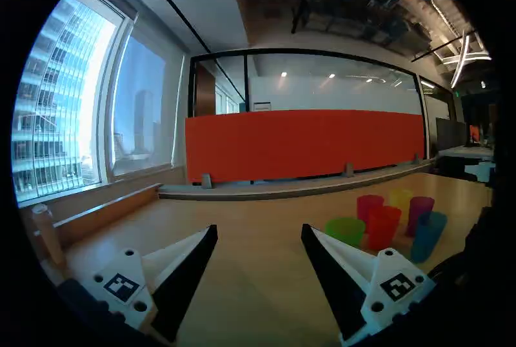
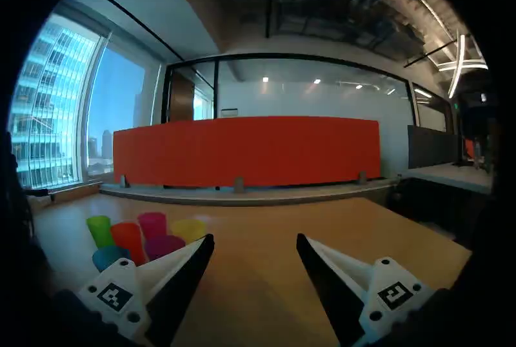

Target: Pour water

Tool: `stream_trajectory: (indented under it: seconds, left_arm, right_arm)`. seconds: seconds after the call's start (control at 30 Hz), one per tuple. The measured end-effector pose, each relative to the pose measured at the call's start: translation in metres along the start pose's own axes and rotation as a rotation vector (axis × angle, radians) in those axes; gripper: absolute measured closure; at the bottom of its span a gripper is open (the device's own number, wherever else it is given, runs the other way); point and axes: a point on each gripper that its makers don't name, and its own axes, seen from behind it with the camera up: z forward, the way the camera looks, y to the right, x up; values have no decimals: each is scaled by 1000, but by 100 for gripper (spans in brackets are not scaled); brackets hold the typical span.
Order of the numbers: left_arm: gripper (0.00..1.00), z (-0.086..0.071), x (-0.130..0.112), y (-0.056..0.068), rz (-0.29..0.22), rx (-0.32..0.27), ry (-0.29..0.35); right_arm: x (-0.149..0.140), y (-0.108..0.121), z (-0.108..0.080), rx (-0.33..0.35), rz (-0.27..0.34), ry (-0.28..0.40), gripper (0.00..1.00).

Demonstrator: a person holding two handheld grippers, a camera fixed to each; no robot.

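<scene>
Ahead, cup cluster [image 1: 384,224] on wooden table [image 1: 258,202], orange divider [image 1: 303,144] behind; left claw [image 1: 258,237], right claw [image 2: 255,244] both agape, empty.

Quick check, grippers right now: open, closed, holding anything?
Left gripper: open, holding nothing.
Right gripper: open, holding nothing.

Both tongs are hovering level and holding nothing: the left tongs [image 1: 259,238] are gaping wide, and the right tongs [image 2: 255,245] are gaping equally wide.
</scene>
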Motion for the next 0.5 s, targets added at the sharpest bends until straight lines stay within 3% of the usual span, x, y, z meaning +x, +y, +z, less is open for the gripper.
stream_trajectory:
  seconds: [0.5]
  left_arm:
    - [3,15,79,4,-106,-62,-32]
  right_arm:
    - [67,-12,3,74,2,-48,1]
